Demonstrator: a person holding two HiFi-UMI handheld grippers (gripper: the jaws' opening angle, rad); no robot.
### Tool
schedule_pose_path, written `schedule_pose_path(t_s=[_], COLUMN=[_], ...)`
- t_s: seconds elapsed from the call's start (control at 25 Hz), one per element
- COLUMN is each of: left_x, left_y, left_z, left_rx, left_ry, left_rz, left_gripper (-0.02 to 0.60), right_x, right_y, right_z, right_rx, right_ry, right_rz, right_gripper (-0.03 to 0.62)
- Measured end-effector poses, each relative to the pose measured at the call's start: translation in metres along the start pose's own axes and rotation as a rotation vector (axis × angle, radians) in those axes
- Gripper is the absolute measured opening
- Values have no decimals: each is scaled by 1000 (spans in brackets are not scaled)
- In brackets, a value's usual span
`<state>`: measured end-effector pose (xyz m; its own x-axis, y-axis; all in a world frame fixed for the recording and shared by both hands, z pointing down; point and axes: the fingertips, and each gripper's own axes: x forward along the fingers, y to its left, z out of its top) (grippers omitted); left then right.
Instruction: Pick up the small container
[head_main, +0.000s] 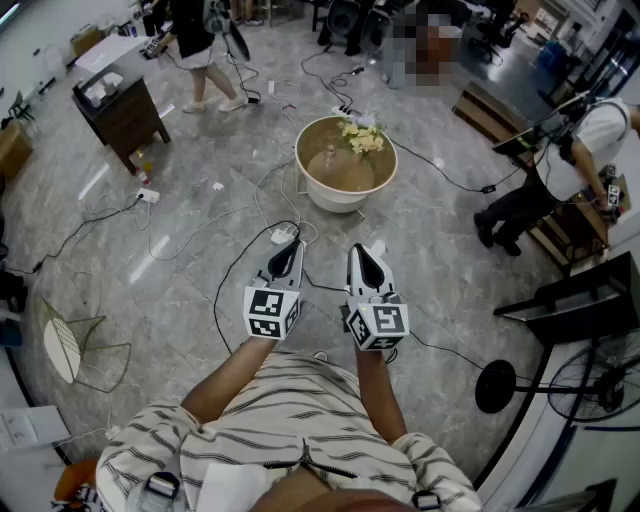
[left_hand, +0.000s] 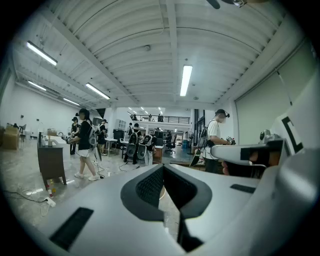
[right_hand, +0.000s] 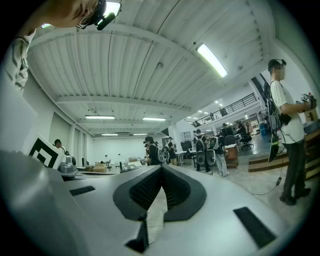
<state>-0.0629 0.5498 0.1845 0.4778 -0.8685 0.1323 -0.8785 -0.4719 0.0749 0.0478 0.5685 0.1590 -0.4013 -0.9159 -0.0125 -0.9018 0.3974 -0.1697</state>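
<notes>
A round cream table (head_main: 310, 180) with a raised rim stands on the marble floor well ahead of me. On it sit a beige rounded container (head_main: 335, 166) and a bunch of pale yellow flowers (head_main: 362, 138). I hold both grippers side by side at chest height, pointing roughly level toward the table and far short of it. My left gripper (head_main: 288, 250) (left_hand: 163, 168) has its jaw tips meeting with nothing between them. My right gripper (head_main: 360, 252) (right_hand: 161, 167) is shut too and empty. The table is hidden behind the jaws in both gripper views.
Black cables (head_main: 230, 270) and a white power strip (head_main: 148, 196) lie on the floor between me and the table. A dark wooden cabinet (head_main: 120, 105) stands far left, a wire frame (head_main: 75, 345) near left, a fan (head_main: 600, 385) near right. People (head_main: 560, 170) stand around.
</notes>
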Motion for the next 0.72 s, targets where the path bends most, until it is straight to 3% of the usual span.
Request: schedule_pose_path(t_s=[0.4, 0.72], left_x=[5, 21], left_y=[-56, -50], left_z=[-11, -30], left_rx=[9, 3], left_ry=[2, 38], left_rz=[25, 60], left_gripper=[-3, -3], right_x=[-32, -10], right_y=[-33, -45], right_z=[10, -10], right_rx=[16, 15], right_ry=[-77, -23], right_rz=[70, 96], right_gripper=[-2, -2])
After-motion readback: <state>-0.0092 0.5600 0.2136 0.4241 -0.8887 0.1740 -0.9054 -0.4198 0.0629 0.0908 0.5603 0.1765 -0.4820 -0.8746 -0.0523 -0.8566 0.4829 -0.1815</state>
